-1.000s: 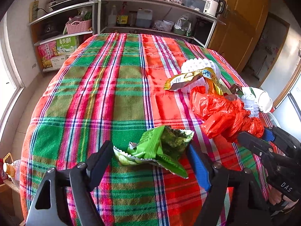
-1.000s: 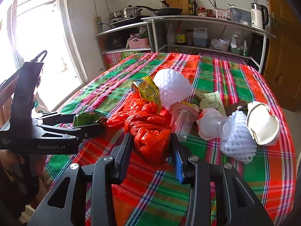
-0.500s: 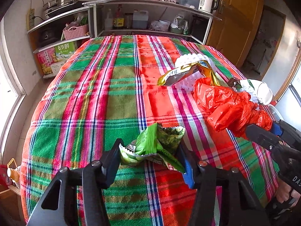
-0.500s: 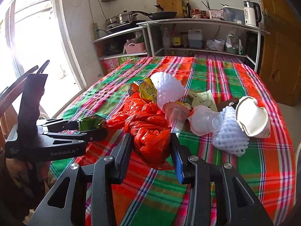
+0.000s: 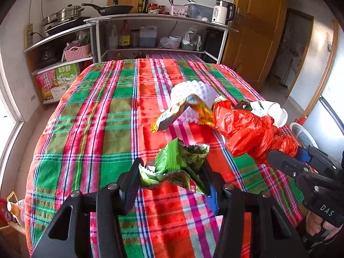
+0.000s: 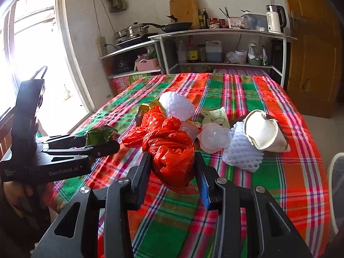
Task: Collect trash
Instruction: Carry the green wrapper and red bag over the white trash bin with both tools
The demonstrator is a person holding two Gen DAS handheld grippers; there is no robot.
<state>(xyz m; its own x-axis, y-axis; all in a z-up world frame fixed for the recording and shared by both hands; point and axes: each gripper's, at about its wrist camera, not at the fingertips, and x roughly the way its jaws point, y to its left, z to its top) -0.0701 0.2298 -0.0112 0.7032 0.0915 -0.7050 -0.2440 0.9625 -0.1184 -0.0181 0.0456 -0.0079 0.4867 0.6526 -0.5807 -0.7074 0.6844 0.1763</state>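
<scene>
A crumpled green snack wrapper sits between the fingers of my left gripper, whose jaws are closing on it; the pads press its sides and it hangs just above the plaid tablecloth. From the right wrist view the same left gripper holds the green wrapper at the table's left edge. My right gripper is shut on a knotted red plastic bag, whose loose end trails toward the trash pile. The right gripper and red bag also show in the left wrist view.
Behind the bag lie a white foam net, a gold wrapper, a clear plastic cup, a second foam net, a crushed paper cup and a paper leaflet. Kitchen shelves stand beyond the table.
My left gripper's jaws have closed onto the green wrapper and raised it off the cloth. Both grippers have drawn back a little; the right one keeps its grip on the red bag.
</scene>
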